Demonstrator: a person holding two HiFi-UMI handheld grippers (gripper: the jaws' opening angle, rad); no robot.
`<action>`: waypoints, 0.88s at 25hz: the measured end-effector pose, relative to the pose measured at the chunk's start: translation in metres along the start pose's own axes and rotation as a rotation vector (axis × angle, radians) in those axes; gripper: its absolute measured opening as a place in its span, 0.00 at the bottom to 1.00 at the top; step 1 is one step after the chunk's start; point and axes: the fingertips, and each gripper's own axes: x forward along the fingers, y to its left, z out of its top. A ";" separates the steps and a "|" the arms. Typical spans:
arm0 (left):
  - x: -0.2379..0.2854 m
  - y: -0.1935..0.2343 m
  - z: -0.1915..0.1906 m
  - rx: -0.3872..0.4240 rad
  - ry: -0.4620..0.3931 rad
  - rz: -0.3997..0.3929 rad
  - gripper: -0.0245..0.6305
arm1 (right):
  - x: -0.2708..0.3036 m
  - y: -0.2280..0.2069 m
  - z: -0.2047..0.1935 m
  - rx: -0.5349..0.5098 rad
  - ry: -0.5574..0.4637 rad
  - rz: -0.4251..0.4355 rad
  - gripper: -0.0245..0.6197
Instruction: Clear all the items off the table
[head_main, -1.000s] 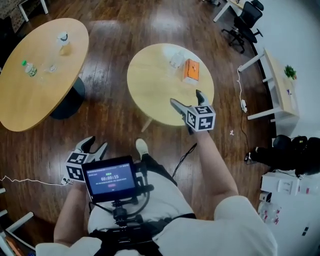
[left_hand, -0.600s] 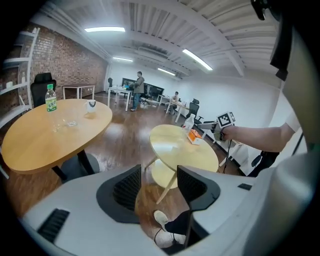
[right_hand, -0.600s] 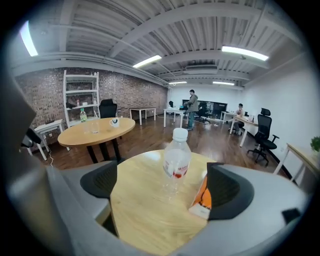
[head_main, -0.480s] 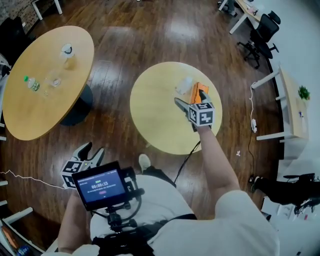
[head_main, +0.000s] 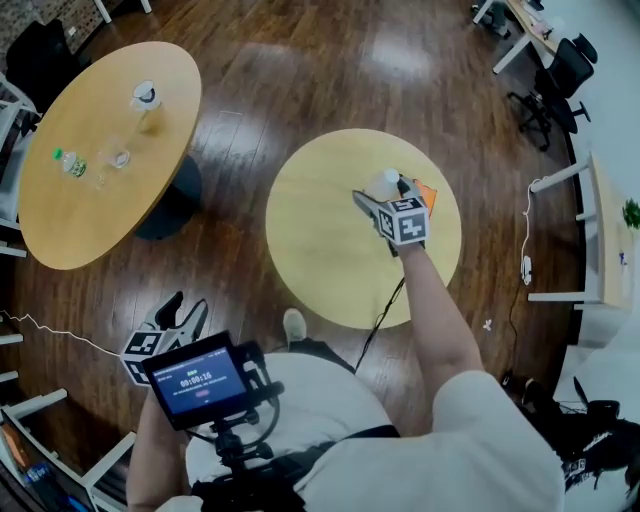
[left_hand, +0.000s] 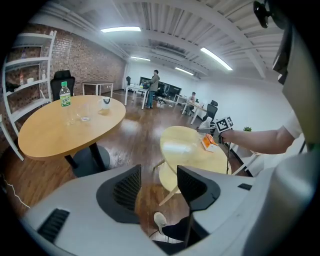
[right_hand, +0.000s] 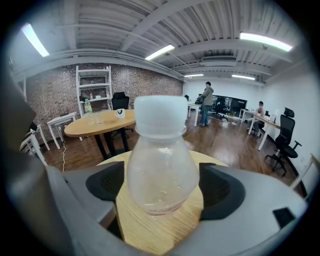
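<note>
Just been closing right tool (head_main: 383, 200) astride clear white-capped plastic bottle (right_hand: 161, 165) for lifting; no squeeze yet. Holding left tool (left_hand: 157, 187) parted, empty, aside.

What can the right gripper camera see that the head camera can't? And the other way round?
Only the right gripper view: the ceiling lights, a person standing far off, and how the right gripper has its jaws, just closing, either side of the clear bottle; whether they press it is unclear. Only the head view: the orange box, the left gripper and the small screen. Both: the bottle, the round table and the bigger table.
</note>
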 end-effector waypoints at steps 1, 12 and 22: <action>0.002 0.000 0.000 -0.003 0.000 0.006 0.39 | 0.003 0.001 -0.001 -0.005 0.005 0.005 0.74; 0.006 0.002 0.009 -0.004 -0.011 0.059 0.39 | -0.011 0.025 0.025 -0.066 -0.055 0.022 0.55; -0.018 0.041 0.002 -0.064 -0.048 0.123 0.39 | 0.000 0.126 0.083 -0.205 -0.067 0.200 0.55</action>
